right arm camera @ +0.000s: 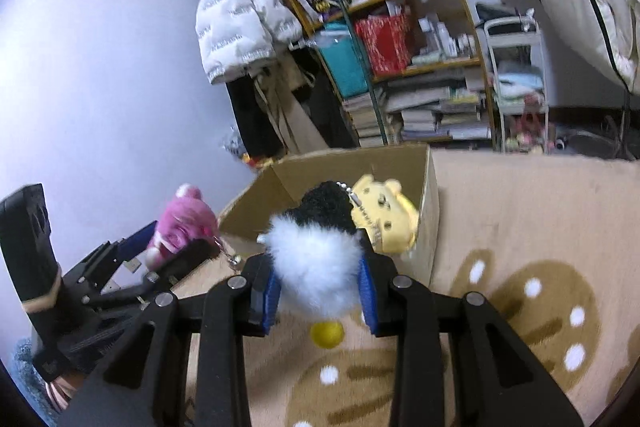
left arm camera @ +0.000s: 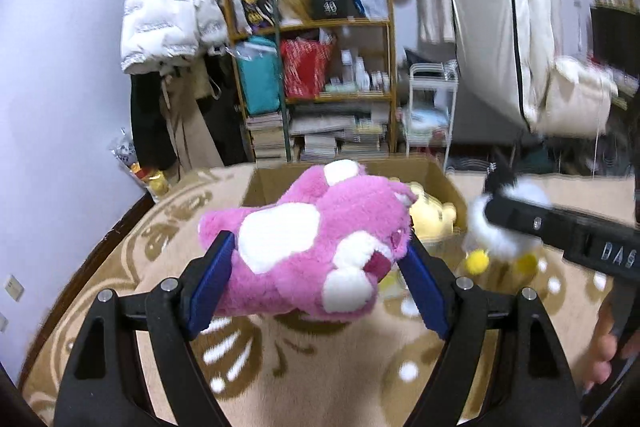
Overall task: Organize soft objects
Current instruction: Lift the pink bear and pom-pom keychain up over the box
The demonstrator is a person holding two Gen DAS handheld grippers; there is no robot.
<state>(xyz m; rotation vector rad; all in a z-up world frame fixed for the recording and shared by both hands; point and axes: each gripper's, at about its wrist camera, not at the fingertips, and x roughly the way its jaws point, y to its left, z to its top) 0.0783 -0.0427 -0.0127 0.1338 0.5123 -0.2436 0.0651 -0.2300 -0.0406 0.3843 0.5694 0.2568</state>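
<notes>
— Both hands are up off the rug point(left arm camera: 168, 227). The left gripper point(left arm camera: 316, 263) is clamped wide on the pink plush point(left arm camera: 304, 247), just this side of the cardboard box point(left arm camera: 276, 183).

— And the right gripper point(right arm camera: 320, 287)?

— Pinched tight on the fluffy black-and-white toy point(right arm camera: 320, 267), yellow feet dangling, near the box's front edge. A yellow plush point(right arm camera: 384, 215) lies inside the box.

Two toys up over the rug, box ahead.
My left claw point(left arm camera: 320, 279) carries the bear point(left arm camera: 308, 247), my right claw point(right arm camera: 320, 291) the penguin point(right arm camera: 320, 267) beside it; the box point(right arm camera: 430, 211), behind both, contains another plush point(right arm camera: 384, 215).
</notes>
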